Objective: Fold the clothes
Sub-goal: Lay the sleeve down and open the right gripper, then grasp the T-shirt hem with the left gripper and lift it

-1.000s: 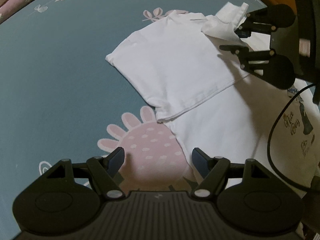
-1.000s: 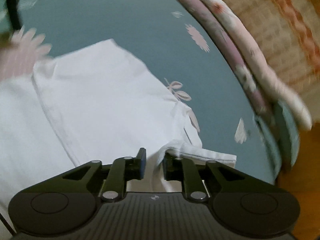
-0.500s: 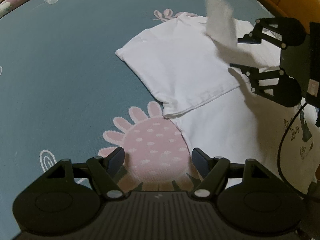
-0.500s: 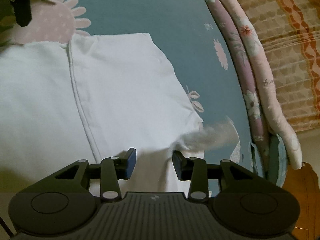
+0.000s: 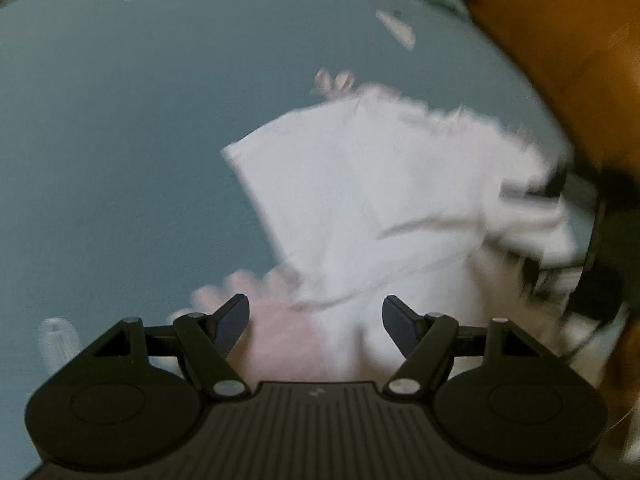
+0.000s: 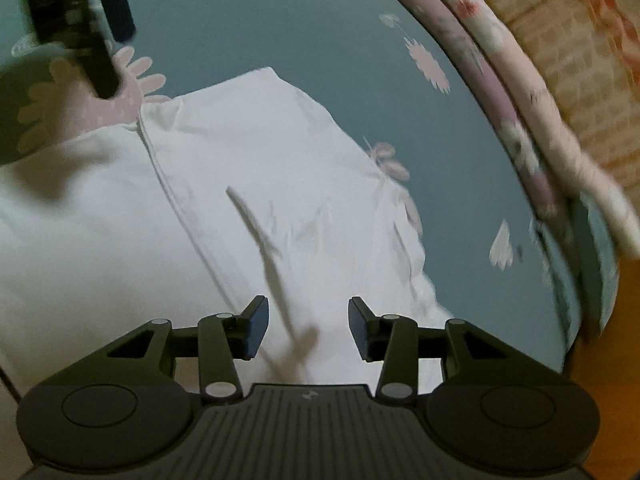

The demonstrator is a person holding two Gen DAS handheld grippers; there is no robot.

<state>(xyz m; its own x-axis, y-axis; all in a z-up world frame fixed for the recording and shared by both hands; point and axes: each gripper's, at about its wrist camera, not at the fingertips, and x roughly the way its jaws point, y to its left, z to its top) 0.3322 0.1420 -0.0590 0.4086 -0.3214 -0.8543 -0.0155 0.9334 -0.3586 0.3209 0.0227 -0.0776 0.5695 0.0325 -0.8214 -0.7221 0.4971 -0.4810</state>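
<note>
Nearest, the right gripper [image 6: 308, 326] is spreading its fingers [image 6: 254, 326] empty over the white T-shirt [image 6: 240, 200], the left gripper [image 5: 316, 324] narrows its wide, empty fingers, and the shirt lies partly folded on the teal bedspread [image 6: 240, 20] beyond.

White T-shirt [image 6: 248, 184], partly folded, lying on teal sheet [image 6: 248, 20]

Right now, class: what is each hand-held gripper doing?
Left hand-held gripper: jaws apart and closing, nothing gripped, above the white shirt.
Right hand-held gripper: jaws opening, holding nothing, shirt lying beneath.
</note>
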